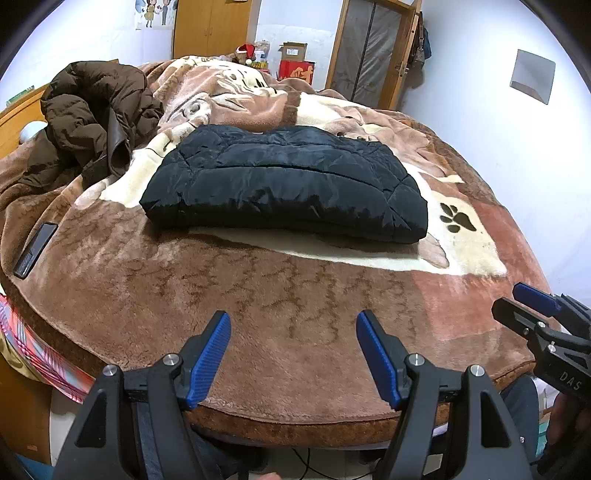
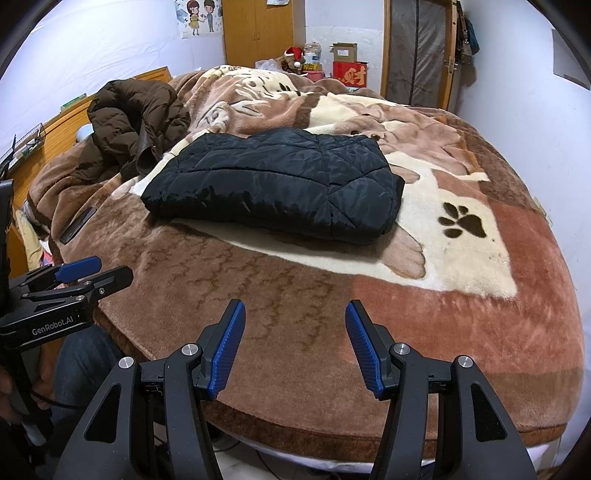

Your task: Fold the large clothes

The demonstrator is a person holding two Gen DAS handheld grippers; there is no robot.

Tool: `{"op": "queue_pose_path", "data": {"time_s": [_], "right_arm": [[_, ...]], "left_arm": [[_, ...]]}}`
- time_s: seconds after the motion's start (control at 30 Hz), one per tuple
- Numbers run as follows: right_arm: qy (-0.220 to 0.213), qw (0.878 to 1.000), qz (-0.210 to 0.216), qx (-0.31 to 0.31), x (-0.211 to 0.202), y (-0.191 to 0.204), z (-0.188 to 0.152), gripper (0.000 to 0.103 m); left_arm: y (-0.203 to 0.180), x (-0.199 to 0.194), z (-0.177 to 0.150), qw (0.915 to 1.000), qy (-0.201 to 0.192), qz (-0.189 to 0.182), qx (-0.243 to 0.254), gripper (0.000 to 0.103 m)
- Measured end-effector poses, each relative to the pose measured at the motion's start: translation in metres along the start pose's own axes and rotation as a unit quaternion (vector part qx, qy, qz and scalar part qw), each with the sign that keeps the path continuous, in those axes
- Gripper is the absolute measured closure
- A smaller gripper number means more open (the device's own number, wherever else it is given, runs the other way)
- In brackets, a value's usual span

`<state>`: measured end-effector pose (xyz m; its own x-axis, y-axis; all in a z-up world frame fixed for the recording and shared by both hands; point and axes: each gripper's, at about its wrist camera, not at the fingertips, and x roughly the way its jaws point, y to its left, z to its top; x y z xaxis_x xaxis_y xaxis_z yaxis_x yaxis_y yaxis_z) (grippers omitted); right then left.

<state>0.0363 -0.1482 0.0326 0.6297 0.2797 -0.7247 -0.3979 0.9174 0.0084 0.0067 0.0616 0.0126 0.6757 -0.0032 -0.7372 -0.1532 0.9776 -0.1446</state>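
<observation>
A black quilted jacket lies folded into a flat rectangle on the brown blanket in the middle of the bed; it also shows in the right wrist view. My left gripper is open and empty, held above the bed's near edge, well short of the jacket. My right gripper is open and empty too, beside the left one. The right gripper shows at the right edge of the left wrist view. The left gripper shows at the left edge of the right wrist view.
A crumpled brown puffer coat lies at the bed's far left. A dark phone lies on the blanket near the left edge. Boxes, a wardrobe and a door stand behind the bed.
</observation>
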Motion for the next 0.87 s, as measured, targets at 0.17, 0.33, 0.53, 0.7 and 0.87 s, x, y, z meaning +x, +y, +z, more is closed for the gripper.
{"op": "queue_pose_path", "data": {"time_s": [0.17,0.33,0.53,0.7,0.87], "right_arm": [[0.0,1.0,0.0,0.0,0.0,0.0001,-0.0004,0.046],[0.0,1.0,0.001,0.0,-0.0005,0.0002,-0.0008,0.046],[0.001,1.0,0.0,-0.001,-0.0003,-0.0003,-0.0015,0.046],[0.0,1.0,0.0,-0.001,-0.0009,-0.0007,-0.0019,0.046],[0.002,1.0,0.0,-0.001,-0.0011,-0.002,-0.0031,0.046]], "left_arm": [[-0.0022,0.002,-0.0017,1.0,0.005,-0.003,0.001,0.031],[-0.006,0.0034,-0.0037,0.9999,0.01,-0.001,0.007,0.031],[-0.0092,0.002,-0.0045,0.9999,0.009,0.002,0.01,0.031],[-0.0078,0.0007,-0.0047,1.0,0.005,0.004,0.004,0.031],[-0.008,-0.0015,-0.0055,0.9999,-0.001,0.014,0.005,0.031]]}}
